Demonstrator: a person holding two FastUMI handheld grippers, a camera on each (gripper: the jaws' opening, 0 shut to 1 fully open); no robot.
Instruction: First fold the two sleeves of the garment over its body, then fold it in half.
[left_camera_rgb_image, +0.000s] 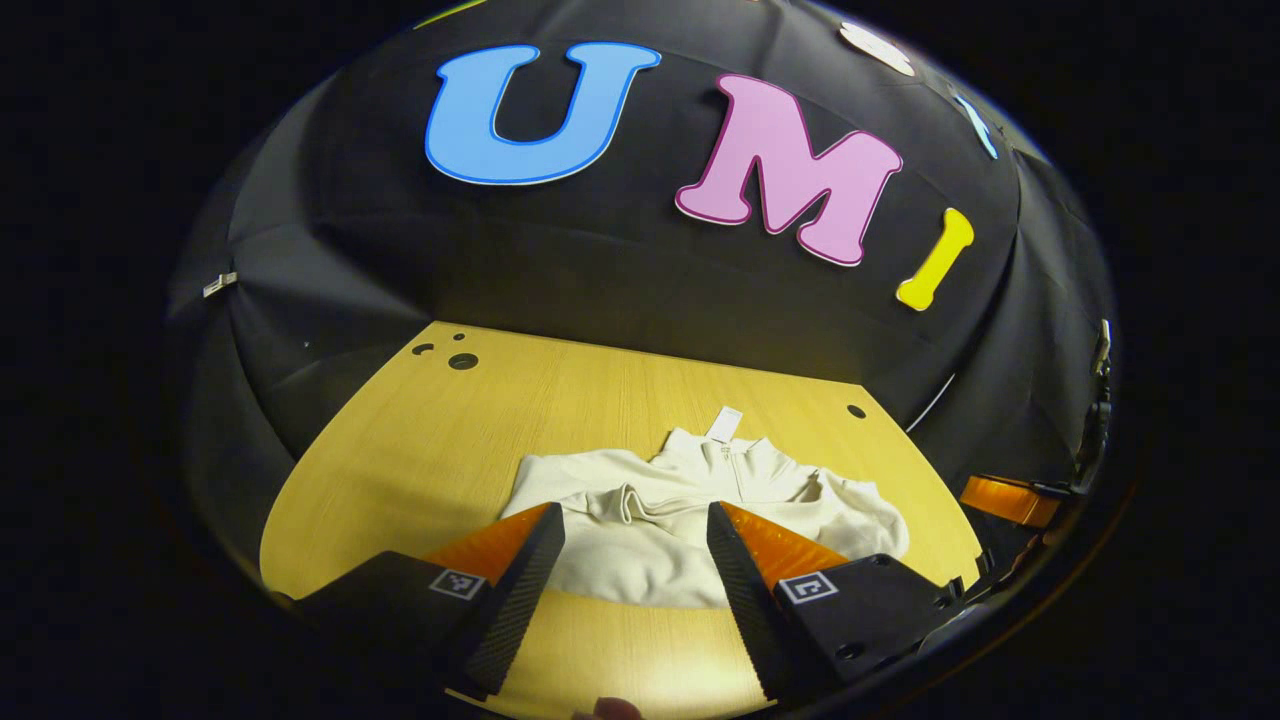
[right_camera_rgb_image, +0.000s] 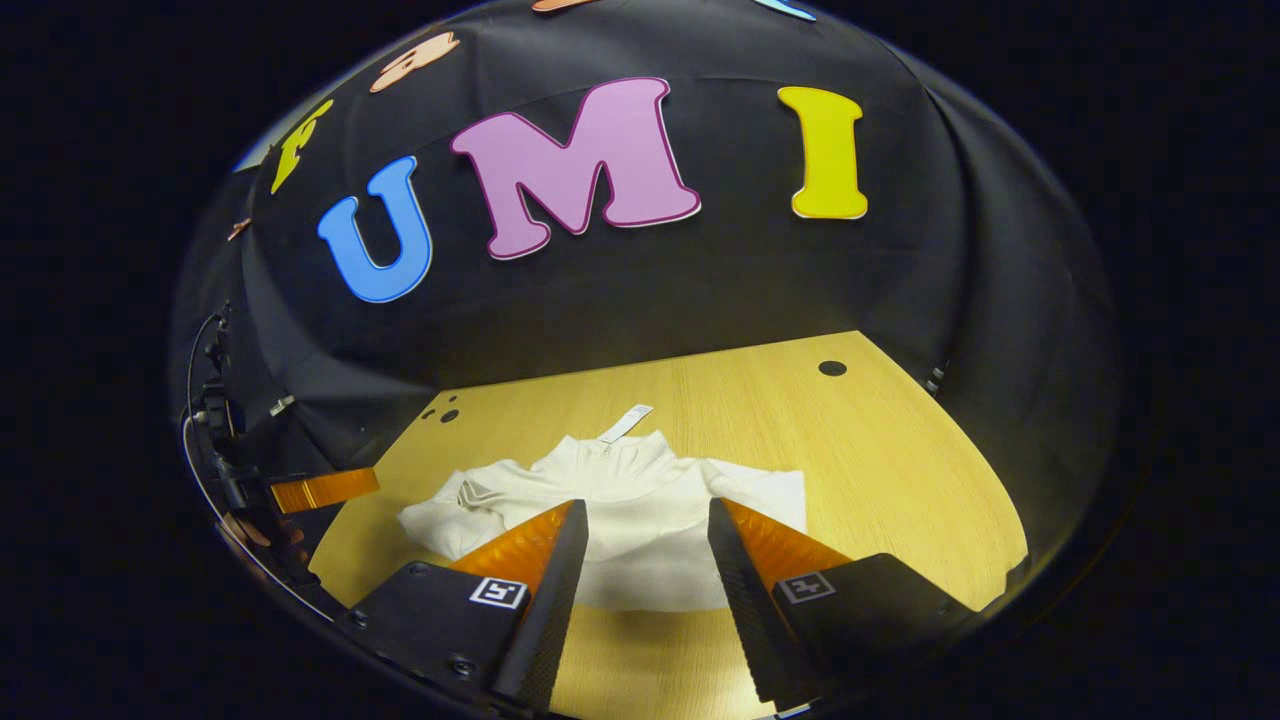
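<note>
Garment (left_camera_rgb_image: 690, 520) dead ahead in the left gripper view, cream-coloured, lying flat on the wooden table (left_camera_rgb_image: 400, 450). My left gripper (left_camera_rgb_image: 635, 590) hangs over the near edge of the table with its fingers spread wide and nothing between them; the cloth's near hem shows right through the gap, just beyond the fingertips, not touching them as far as I can tell. On the left side of the pile a sleeve (left_camera_rgb_image: 600, 495) is folded in over the body, bunched with ridges. Further along, the collar (left_camera_rgb_image: 715, 450) points away from me, with a white tag (left_camera_rgb_image: 724, 423) sticking out past it onto the bare wood. At the far right edge I catch the other gripper (left_camera_rgb_image: 1010, 500) poking in beside the table.

Over to the right gripper view: at the far left the left gripper (right_camera_rgb_image: 325, 488) shows at the table's edge, held by a hand (right_camera_rgb_image: 255, 530). Then the garment (right_camera_rgb_image: 640, 540) again, sleeve folds stacked on its left side, collar (right_camera_rgb_image: 625, 455) and tag (right_camera_rgb_image: 626, 422) away from me, a squared-off corner on its right. My right gripper (right_camera_rgb_image: 640, 590) is also open wide and empty, fingers straddling the middle of the near hem, hovering on my side of it. Table (right_camera_rgb_image: 900, 480) runs bare off to the right.
</note>
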